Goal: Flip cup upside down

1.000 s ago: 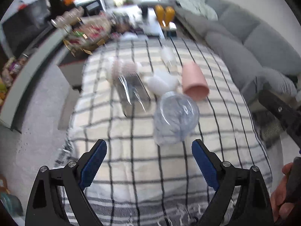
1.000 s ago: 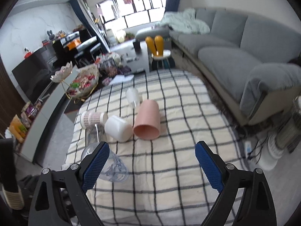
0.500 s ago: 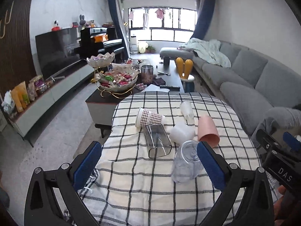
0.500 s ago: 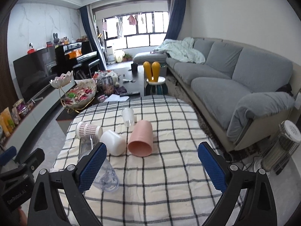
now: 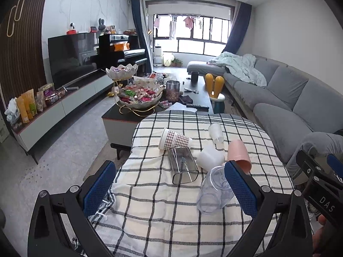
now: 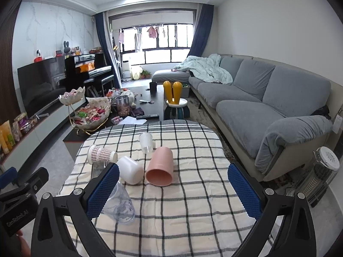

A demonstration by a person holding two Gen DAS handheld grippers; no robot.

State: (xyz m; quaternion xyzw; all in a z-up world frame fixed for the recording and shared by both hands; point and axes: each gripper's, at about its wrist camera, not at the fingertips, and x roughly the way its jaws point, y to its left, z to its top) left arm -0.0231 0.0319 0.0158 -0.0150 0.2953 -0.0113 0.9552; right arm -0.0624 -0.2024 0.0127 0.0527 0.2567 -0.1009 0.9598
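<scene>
Both pairs of tongs hung released with nothing between their blue, dimpled pads: the left tongs [image 5: 170, 189] over the near edge of the desk [image 5: 163, 220], the right tongs [image 6: 173, 189] likewise. Compared with a second earlier, when the left camera looked steeply down on the cups, both cameras had tilted up and drawn back, so the cups sat lower and smaller in view and the living room filled the upper part. The cups themselves lay where they had been.

The desk wore a soft cream cloth with a black grid and a grey woven border. Six cups lay on it, all tipped on their sides, none upside down. Nearest the tongs was a clear round plastic cup [image 5: 214, 189], its mouth toward the camera and partly behind the left tongs' right finger. Beyond it lay a smoky clear cup with a squared mouth [image 5: 182, 165], a matte white cup [image 6: 129, 170] and a smooth pink cup [image 6: 159, 167], the white and pink ones just beside each other. Farther back were a checked paper cup [image 5: 174, 139] with a white rim and a small frosted cup [image 6: 146, 142].

Past the desk stood a dark coffee table [image 6: 148, 98] and one long grey fabric sofa [image 6: 268, 98].
</scene>
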